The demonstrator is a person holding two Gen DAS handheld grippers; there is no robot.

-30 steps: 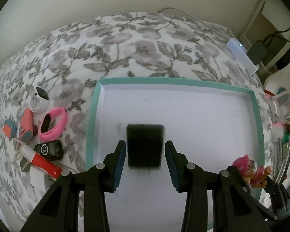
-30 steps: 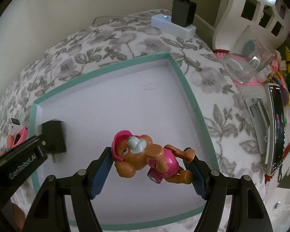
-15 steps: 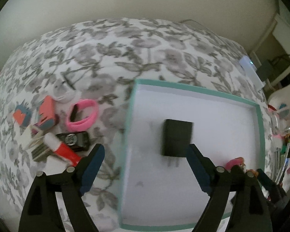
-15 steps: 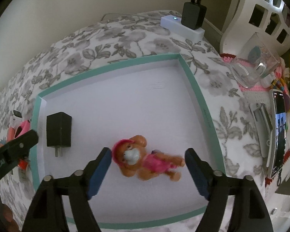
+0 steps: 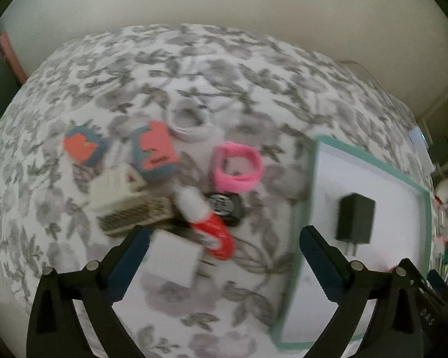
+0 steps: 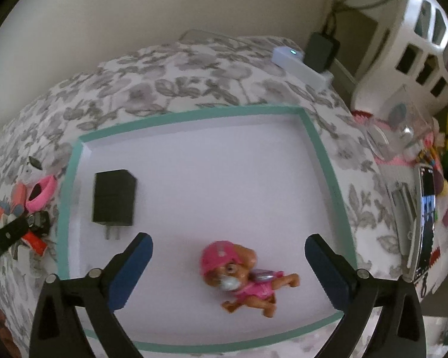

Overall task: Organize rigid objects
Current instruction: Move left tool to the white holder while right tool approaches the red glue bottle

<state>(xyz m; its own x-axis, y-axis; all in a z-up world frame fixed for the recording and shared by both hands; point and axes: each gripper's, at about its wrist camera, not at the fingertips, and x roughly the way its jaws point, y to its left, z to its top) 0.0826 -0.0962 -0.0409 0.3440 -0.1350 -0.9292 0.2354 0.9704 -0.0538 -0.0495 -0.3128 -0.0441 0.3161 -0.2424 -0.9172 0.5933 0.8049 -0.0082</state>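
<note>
Two things sit in the teal-rimmed tray (image 6: 322, 155): one black charger (image 6: 114, 198) at its left and one pink toy pup (image 6: 242, 277) near the front, lying loose between the right gripper (image 6: 228, 258) jaws as they spread apart. The left gripper (image 5: 224, 249), jaws opening and empty, hangs over the floral cloth (image 5: 194, 68) beside the one white plug (image 5: 174, 258) and one red tube (image 5: 207, 223).

The left wrist view is smeared by motion: the clutter beside the tray (image 5: 310, 185) is soft, and the print on the red tube (image 5: 212, 232) and small black item (image 5: 227, 205) cannot be read. The tray's right side is cut off behind the right gripper (image 5: 427, 292). In the right wrist view, the left gripper (image 6: 6, 235) hides part of that clutter.
</note>
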